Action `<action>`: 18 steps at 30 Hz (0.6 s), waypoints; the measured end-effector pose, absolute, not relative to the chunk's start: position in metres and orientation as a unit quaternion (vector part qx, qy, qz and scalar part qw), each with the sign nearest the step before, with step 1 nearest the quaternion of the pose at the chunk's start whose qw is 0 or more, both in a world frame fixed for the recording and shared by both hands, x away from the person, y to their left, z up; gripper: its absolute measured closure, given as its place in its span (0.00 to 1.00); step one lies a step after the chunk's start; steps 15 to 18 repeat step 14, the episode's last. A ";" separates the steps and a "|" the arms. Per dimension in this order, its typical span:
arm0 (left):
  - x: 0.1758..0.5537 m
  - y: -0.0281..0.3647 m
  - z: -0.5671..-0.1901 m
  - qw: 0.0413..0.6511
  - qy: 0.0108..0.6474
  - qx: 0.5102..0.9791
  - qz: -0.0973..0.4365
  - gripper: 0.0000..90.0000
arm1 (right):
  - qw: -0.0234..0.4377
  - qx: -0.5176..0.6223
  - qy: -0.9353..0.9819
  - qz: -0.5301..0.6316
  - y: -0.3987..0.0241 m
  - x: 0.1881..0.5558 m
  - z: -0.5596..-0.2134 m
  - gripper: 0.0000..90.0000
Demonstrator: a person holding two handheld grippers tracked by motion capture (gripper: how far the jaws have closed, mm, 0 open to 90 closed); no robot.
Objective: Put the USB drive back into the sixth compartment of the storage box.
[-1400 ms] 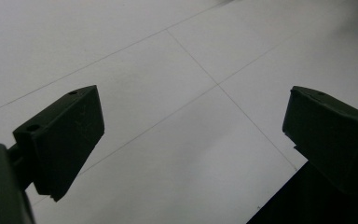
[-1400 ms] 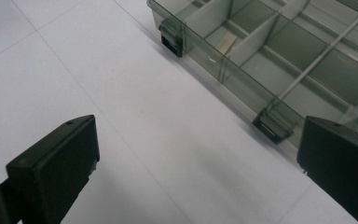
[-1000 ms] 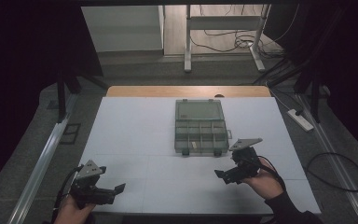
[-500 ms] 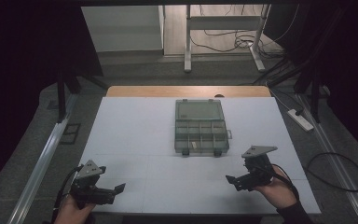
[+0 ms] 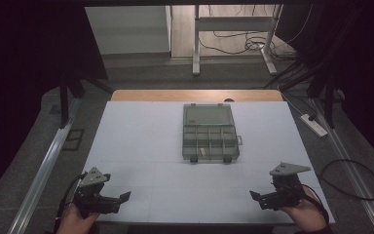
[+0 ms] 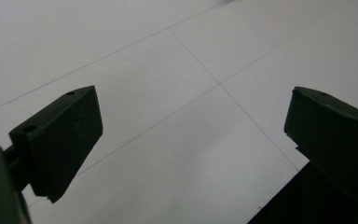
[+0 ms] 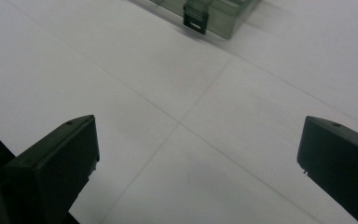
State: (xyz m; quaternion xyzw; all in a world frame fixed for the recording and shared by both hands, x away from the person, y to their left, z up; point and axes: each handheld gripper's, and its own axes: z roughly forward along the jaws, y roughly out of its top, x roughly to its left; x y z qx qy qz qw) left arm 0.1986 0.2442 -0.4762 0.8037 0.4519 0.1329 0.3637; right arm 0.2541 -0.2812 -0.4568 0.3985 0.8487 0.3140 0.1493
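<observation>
A clear plastic organiser box [image 5: 210, 133] is seen lying flat at the middle of the white table [image 5: 141, 131], well apart from both grippers. Its lid appears closed, and the two dark latches [image 5: 193, 159] on the near edge appear to be folded against the front wall; one latch [image 7: 195, 18] is also visible at the top of the right gripper view. Small items can be made out in the divided compartments, but they are too small to identify. The left gripper [image 5: 124, 197] is held low at the near left corner of the table, with its jaws spread wide and nothing between them; bare table surface is seen between the jaws in the left gripper view. The right gripper [image 5: 253, 196] is held at the near right corner, likewise spread wide and empty, and is pointed toward the near corner of the box. No contact with the box is shown. It is judged that work on the box is either finished or not begun; whichever applies cannot be told from the way things lie. If handling is intended, an approach to the box remains to be made.
</observation>
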 end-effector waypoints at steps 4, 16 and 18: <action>0.198 0.244 -0.476 0.363 0.452 0.804 0.133 0.05 | 0.158 0.414 0.838 0.319 -0.292 0.243 -0.458 0.00; 0.199 0.244 -0.476 0.362 0.452 0.804 0.133 0.05 | 0.178 0.435 0.817 0.336 -0.307 0.229 -0.453 0.00; 0.199 0.244 -0.476 0.362 0.452 0.804 0.133 0.05 | 0.178 0.435 0.817 0.336 -0.307 0.229 -0.453 0.00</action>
